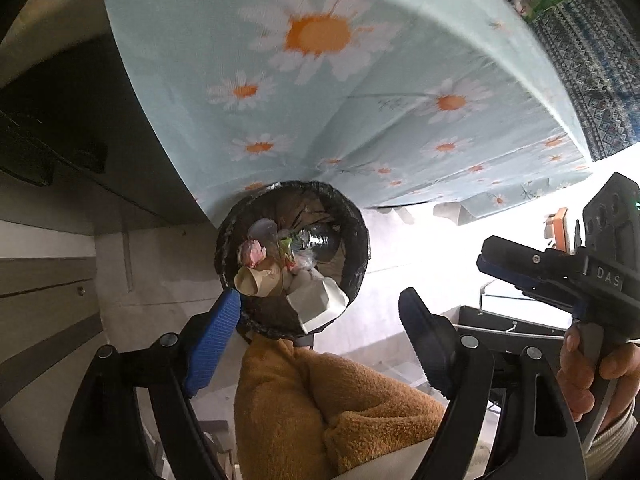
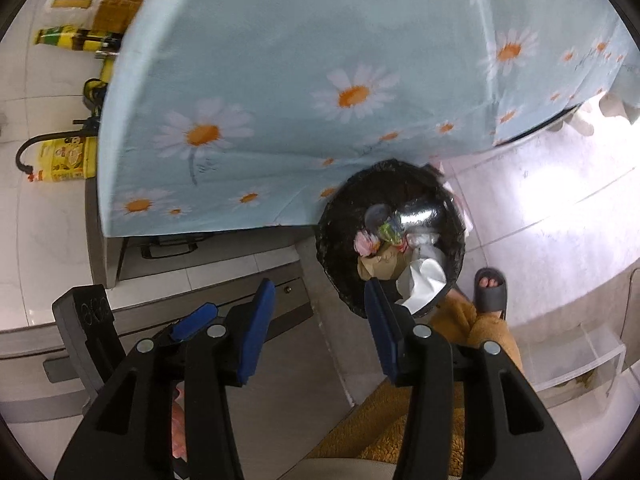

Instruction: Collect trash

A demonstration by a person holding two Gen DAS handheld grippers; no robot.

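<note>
left claw [image 1: 320, 316] spread, empty | right claw [image 2: 320, 320] spread, empty | trash bin [image 1: 356, 236] below-ahead of both, beside daisy-cloth worktop [image 1: 320, 92] | left nearer, judged

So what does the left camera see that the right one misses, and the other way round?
Only the left wrist view shows the right tool from the side, gripped in a hand, and a blue patterned cloth at the far right.

Only the right wrist view shows bottles on a pale counter, a yellow bottle and a foot in a dark slipper.

Both show the daisy-print tablecloth, the black-lined trash bin below its edge holding paper scraps and a white tissue, and an orange fleecy garment. Each view's own tool is open and empty.
</note>
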